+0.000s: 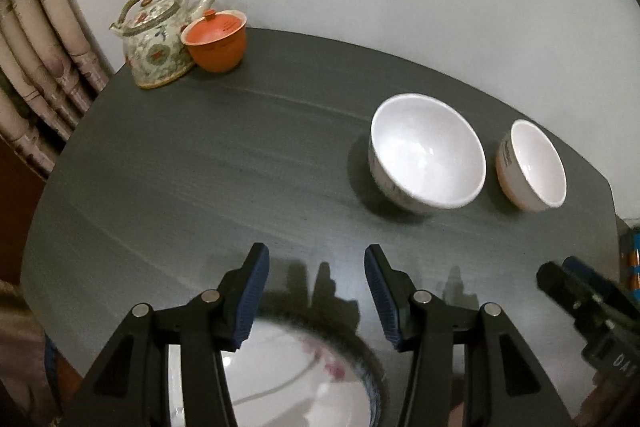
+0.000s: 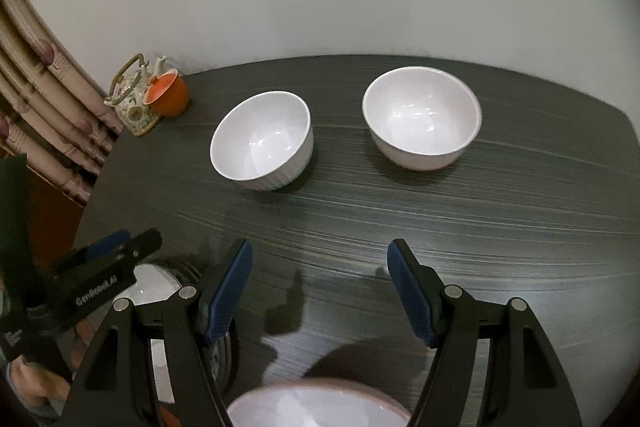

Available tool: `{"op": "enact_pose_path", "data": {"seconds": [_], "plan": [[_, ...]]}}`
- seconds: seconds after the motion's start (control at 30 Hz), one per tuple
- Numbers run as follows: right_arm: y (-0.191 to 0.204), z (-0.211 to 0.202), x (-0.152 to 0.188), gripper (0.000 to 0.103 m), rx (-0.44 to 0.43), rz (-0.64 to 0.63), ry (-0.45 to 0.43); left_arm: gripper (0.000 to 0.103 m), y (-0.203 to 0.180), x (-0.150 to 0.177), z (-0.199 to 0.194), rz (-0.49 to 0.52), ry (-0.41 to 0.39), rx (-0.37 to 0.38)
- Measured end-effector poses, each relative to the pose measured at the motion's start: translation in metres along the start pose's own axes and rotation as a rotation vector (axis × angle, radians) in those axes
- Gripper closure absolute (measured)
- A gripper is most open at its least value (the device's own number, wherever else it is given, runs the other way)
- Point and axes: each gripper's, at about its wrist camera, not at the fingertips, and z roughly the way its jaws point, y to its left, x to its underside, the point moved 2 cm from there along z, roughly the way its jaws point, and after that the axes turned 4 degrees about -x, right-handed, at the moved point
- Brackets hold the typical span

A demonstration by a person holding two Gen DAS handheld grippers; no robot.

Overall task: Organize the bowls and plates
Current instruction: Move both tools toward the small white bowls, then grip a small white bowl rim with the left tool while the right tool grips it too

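Dark wood-grain table (image 2: 500,211), white wall: two white bowls, teapot (image 2: 130,99) as landmark.
I hold left gripper (image 1: 316,263) and right gripper (image 2: 320,259) part-open, empty; ribbed bowl (image 2: 262,141) nearer teapot, smooth bowl (image 2: 422,117) beyond; likely glazed, slippery, fragile; pinch rims.

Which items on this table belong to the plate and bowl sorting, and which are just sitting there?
Part of the job:
- ribbed white bowl
- smooth white bowl
- patterned plate below the left gripper
- near dish below the right gripper

Just lying about:
- floral teapot
- orange lidded cup
- curtain
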Motion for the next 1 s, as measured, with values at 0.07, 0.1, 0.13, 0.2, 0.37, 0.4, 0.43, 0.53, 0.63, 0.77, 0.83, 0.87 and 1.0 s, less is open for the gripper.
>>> {"op": "enact_pose_path", "data": {"seconds": [0.07,0.1,0.13,0.2,0.37,0.4,0.43,0.53,0.63,0.77,0.83,0.87,1.0], "plan": [[-0.001,0.009,-0.007,0.036,-0.014,0.016,0.02,0.052,-0.002,-0.013,0.006,-0.009,0.008,0.025],[-0.002,0.013,-0.01,0.036,-0.017,0.022,0.025,0.052,-0.002,-0.017,0.009,-0.013,0.011,0.036],[-0.004,0.016,-0.013,0.036,-0.023,0.029,0.028,0.052,-0.003,-0.024,0.013,-0.019,0.014,0.046],[-0.005,0.022,-0.023,0.036,-0.035,0.036,0.033,0.052,-0.004,-0.033,0.019,-0.025,0.02,0.061],[-0.013,0.041,-0.046,0.036,-0.072,0.085,0.051,0.052,-0.006,-0.056,0.039,-0.077,0.063,0.145],[-0.014,0.044,-0.049,0.036,-0.077,0.092,0.053,0.052,-0.007,-0.059,0.043,-0.083,0.072,0.155],[-0.014,0.048,-0.052,0.036,-0.082,0.1,0.054,0.052,-0.008,-0.062,0.047,-0.085,0.079,0.158],[-0.016,0.06,-0.062,0.036,-0.093,0.116,0.064,0.052,-0.014,-0.069,0.059,-0.079,0.094,0.16],[-0.015,0.071,-0.068,0.038,-0.096,0.107,0.077,0.052,-0.021,-0.072,0.07,-0.081,0.12,0.17],[-0.015,0.087,-0.072,0.048,-0.094,0.107,0.099,0.052,-0.019,-0.071,0.081,-0.091,0.135,0.161],[-0.017,0.093,-0.073,0.052,-0.097,0.115,0.107,0.052,-0.019,-0.071,0.086,-0.099,0.139,0.155],[-0.018,0.096,-0.073,0.053,-0.096,0.117,0.107,0.053,-0.019,-0.071,0.089,-0.1,0.142,0.153],[-0.022,0.106,-0.074,0.059,-0.094,0.131,0.121,0.069,-0.024,-0.072,0.098,-0.105,0.16,0.155]]}}
